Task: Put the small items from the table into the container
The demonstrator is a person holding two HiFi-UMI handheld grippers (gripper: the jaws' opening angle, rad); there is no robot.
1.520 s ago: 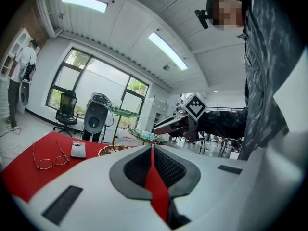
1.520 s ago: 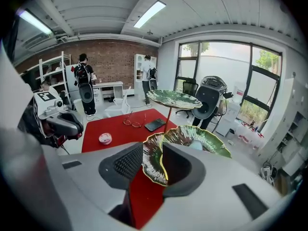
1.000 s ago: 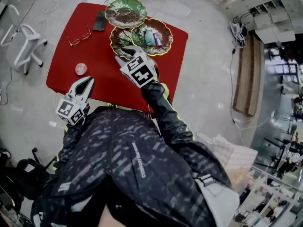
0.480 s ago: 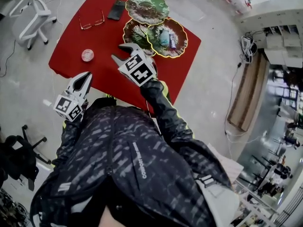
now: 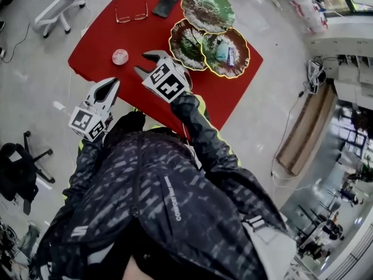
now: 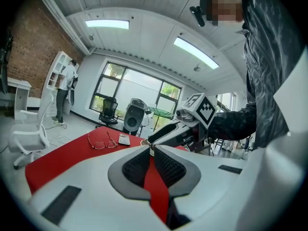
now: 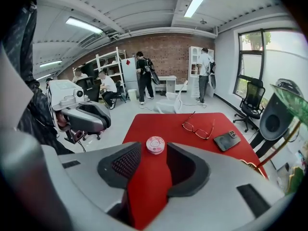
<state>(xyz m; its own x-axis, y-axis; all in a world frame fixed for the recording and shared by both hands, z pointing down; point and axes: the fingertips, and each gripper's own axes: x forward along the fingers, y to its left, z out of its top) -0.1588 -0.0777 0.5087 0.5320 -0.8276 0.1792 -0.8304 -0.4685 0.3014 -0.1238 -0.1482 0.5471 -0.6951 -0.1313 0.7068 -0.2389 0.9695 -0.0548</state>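
The small pink tin (image 5: 120, 56) sits on the red bench (image 5: 99, 45), well to the left of the brown leaf plate (image 5: 186, 42). The right tool (image 5: 147, 63) hangs between the plate and the tin. Its jaws are opening and nothing is in them. The left tool (image 5: 109, 86) is closed and empty, farther from the plate than the tin is.

The tin is flat and low. The jaws could bump it and push it away from the plate, maybe off the bench.

A second ago the right tool was right at the plate. It has come away toward the tin.
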